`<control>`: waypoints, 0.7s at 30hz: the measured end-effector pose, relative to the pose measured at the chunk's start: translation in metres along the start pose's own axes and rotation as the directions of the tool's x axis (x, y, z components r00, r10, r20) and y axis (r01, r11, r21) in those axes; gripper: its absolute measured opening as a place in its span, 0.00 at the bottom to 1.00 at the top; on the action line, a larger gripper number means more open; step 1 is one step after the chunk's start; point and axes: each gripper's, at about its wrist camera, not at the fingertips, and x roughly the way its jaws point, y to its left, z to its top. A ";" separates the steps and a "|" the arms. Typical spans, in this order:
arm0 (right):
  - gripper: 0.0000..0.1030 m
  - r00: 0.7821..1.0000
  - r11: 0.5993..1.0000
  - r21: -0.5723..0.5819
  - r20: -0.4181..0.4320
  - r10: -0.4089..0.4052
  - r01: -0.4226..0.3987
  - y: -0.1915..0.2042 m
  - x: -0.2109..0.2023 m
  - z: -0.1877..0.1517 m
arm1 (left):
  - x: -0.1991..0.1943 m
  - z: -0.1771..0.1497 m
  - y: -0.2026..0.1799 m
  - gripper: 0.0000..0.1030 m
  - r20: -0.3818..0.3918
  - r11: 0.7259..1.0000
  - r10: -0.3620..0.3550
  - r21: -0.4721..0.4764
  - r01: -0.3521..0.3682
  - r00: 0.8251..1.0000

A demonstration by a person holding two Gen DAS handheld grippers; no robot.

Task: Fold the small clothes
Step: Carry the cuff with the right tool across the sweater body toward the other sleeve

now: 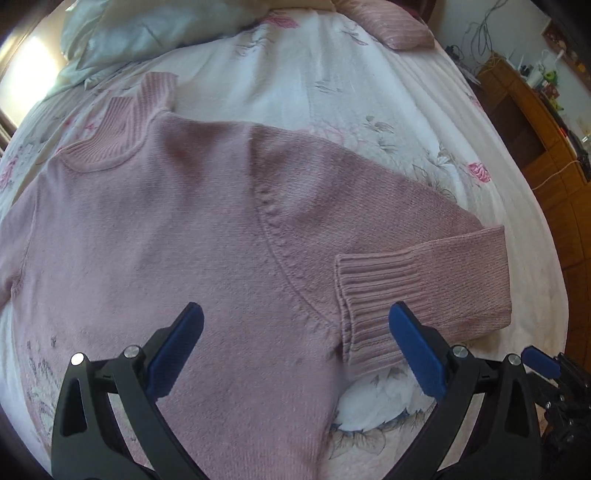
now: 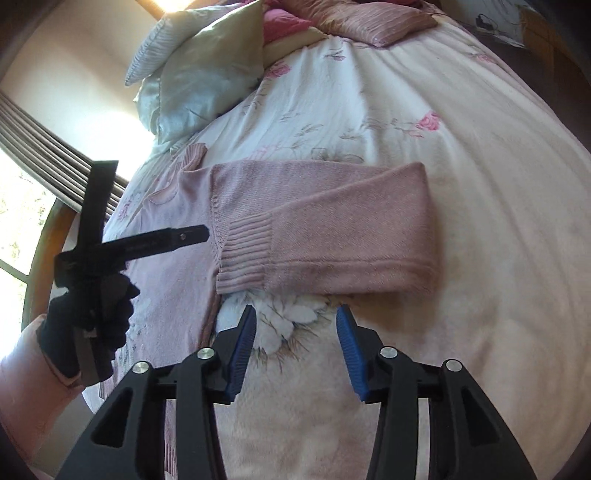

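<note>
A pink knit sweater [image 1: 159, 236] lies flat on the floral bedspread [image 1: 295, 74], its ribbed collar [image 1: 125, 118] toward the pillows. One sleeve is folded back on itself, and the ribbed cuff [image 1: 369, 306] rests at the body's side edge. My left gripper [image 1: 295, 314] hovers open over the sweater's lower body, with the cuff between its blue pads. In the right wrist view the folded sleeve [image 2: 332, 229] lies across the bed, cuff [image 2: 247, 254] to the left. My right gripper [image 2: 297, 317] stands open just short of the sleeve, holding nothing. The left gripper [image 2: 147, 240] shows there too, held by a gloved hand [image 2: 88, 325].
Pale green pillows [image 1: 140, 33] and a pink pillow [image 1: 391, 26] sit at the head of the bed. A wooden cabinet [image 1: 535, 129] with small items stands beyond the bed's right edge. A window with curtains [image 2: 44, 155] is at the left.
</note>
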 end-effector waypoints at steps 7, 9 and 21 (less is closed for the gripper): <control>0.45 0.999 0.998 0.049 -0.002 -0.036 0.036 -0.022 -0.011 -0.025 | 0.032 0.001 -0.040 0.66 -0.089 0.996 -0.058 0.061 0.064 0.994; 0.45 0.999 0.997 0.073 -0.003 -0.037 0.037 -0.028 -0.010 -0.027 | 0.039 0.000 -0.046 0.60 -0.098 0.995 -0.073 0.062 0.079 0.992; 0.45 0.999 0.993 0.117 0.025 -0.028 0.025 -0.031 -0.009 -0.023 | -0.019 -0.004 -0.025 0.11 0.069 0.963 -0.262 -0.053 0.266 0.963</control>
